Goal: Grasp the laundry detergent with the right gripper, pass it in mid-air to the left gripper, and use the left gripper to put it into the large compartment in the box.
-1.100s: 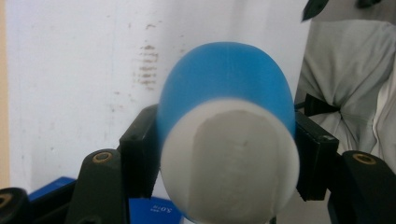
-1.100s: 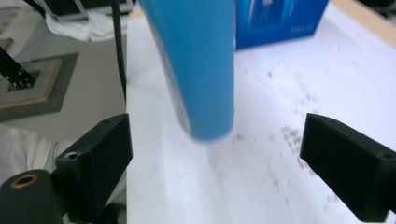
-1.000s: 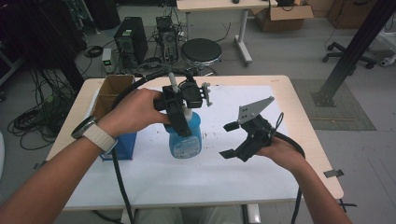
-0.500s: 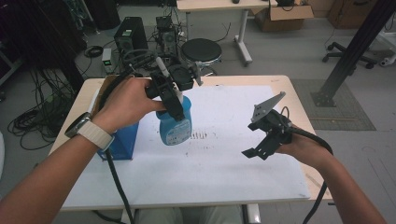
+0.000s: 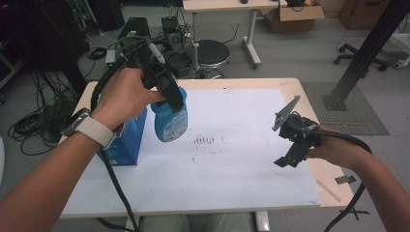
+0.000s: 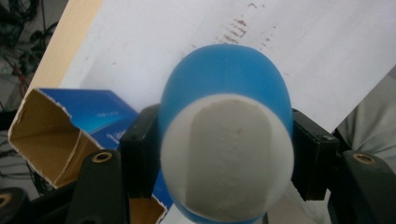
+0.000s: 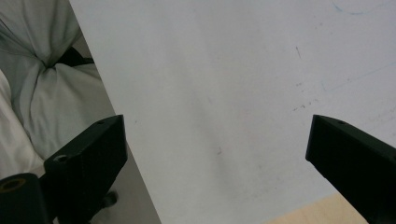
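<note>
**A:** High view first: what is the left gripper (image 5: 170, 96) doing?

**B:** It is clamped on the top of a blue bottle (image 5: 170, 121), which hangs upright from it above the left part of the white sheet (image 5: 232, 159) covering the table (image 5: 309, 92). Whether the bottle's base touches the sheet I cannot tell from that view.

**A:** And the left gripper view?

**B:** Looking straight down along the jaws, the bottle (image 6: 226, 154) sits squarely between them, one black jaw pressed against each side of its blue body. Its pale top faces the camera. Below and to the left lies a blue carton (image 6: 70, 135) with its open end showing brown cardboard inside.

**A:** Where is that carton relative to the bottle?

**B:** In the high view the blue carton (image 5: 126, 140) stands at the table's left edge, just beside the bottle, partly behind the person's left hand (image 5: 124, 94).

**A:** The other side?

**B:** The right gripper (image 5: 296, 145) hovers over the sheet's right edge, well apart from the bottle. In the right gripper view its jaws are spread wide with nothing between them, only the white sheet (image 7: 224, 93) beneath and the person's light clothing (image 7: 42, 84) at the left.
</note>
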`<state>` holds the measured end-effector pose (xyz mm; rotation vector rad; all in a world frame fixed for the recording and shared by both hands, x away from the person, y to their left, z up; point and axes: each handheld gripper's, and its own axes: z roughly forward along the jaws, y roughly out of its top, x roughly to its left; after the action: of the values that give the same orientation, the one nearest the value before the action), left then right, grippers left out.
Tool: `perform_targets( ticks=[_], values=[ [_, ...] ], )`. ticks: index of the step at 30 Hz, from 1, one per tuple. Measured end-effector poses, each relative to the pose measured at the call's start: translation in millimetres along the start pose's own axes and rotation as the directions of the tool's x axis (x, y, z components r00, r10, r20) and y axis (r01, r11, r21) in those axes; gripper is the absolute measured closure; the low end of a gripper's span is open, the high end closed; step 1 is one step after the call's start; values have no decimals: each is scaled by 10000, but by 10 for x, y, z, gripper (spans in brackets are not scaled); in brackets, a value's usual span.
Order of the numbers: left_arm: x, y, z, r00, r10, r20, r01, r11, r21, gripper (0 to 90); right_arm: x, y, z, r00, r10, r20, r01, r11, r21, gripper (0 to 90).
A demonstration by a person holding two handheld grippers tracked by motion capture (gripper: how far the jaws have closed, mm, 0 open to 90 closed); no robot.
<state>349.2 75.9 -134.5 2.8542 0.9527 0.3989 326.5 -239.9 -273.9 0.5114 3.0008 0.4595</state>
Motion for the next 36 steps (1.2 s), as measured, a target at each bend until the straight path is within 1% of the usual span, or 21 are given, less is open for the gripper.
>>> perform_targets(
  ticks=[4,6,8,13,14,16,17,18,19,20,22,24,26,27,28,29,30,31,32,35,36],
  values=[
    [70,1,-52,9985,-517,-167,518,9986,75,381,-5,-52,0,9999,149,35,-149,9998,126,53],
    [104,0,-73,9956,-908,-217,910,9958,85,381,-13,-96,-1,9997,170,149,-175,9993,333,52],
    [144,-1,-99,9918,-1260,-232,1263,9919,122,382,-19,-108,-4,9997,161,177,-167,9993,328,53],
    [232,-20,-183,9764,-2124,-393,2134,9767,244,382,-43,-160,-31,9996,204,200,-210,9992,326,57],
    [261,-35,-219,9695,-2392,-529,2407,9704,222,382,-53,-176,-48,9995,210,214,-219,9989,405,57],
    [273,-42,-237,9677,-2451,-587,2466,9690,184,382,-58,-183,-59,9995,214,232,-223,9988,424,56],
    [310,-66,-274,9609,-2694,-645,2705,9627,87,382,-69,-193,-84,9993,218,295,-231,9988,431,55],
    [310,-66,-274,9609,-2694,-645,2705,9627,87,382,-69,-193,-84,9993,218,295,-231,9988,431,55],
    [332,-79,-288,9578,-2802,-641,2813,9596,77,382,-73,-197,-99,9993,220,309,-233,9989,414,56],
    [351,-93,-300,9520,-2997,-616,3003,9538,7,382,-77,-202,-110,9992,220,345,-233,9990,380,55],
    [401,-118,-324,9460,-3182,-609,3191,9477,47,382,-88,-206,-123,9992,132,365,-143,9995,298,56],
    [438,-142,-343,9349,-3492,-638,3498,9368,-23,382,-93,-211,-130,9991,111,400,-124,9994,313,56],
    [483,-171,-368,9189,-3879,-712,3885,9214,-63,382,-103,-216,-135,9990,114,433,-128,9994,307,57],
    [513,-190,-384,9131,-4009,-742,4015,9158,-63,382,-109,-218,-140,9989,144,452,-159,9993,327,56],
    [536,-208,-396,9040,-4210,-747,4210,9069,-167,382,-116,-221,-142,9988,122,467,-136,9995,293,56],
    [597,-252,-423,8852,-4587,-782,4581,8885,-260,382,-127,-224,-149,9989,93,466,-104,9996,247,57],
    [597,-252,-423,8852,-4587,-782,4581,8885,-260,382,-127,-224,-149,9989,93,466,-104,9996,247,57],
    [627,-275,-436,8780,-4721,-792,4712,8815,-312,382,-132,-225,-148,9989,77,473,-87,9997,208,57],
    [655,-299,-447,8685,-4891,-812,4877,8722,-378,382,-136,-226,-146,9989,70,472,-79,9998,194,57],
    [728,-364,-472,8491,-5206,-899,5192,8537,-399,382,-149,-224,-145,9989,32,466,-41,9998,199,57],
    [749,-383,-478,8443,-5278,-929,5267,8492,-378,382,-152,-224,-143,9989,29,478,-38,9998,173,57]
  ],
)
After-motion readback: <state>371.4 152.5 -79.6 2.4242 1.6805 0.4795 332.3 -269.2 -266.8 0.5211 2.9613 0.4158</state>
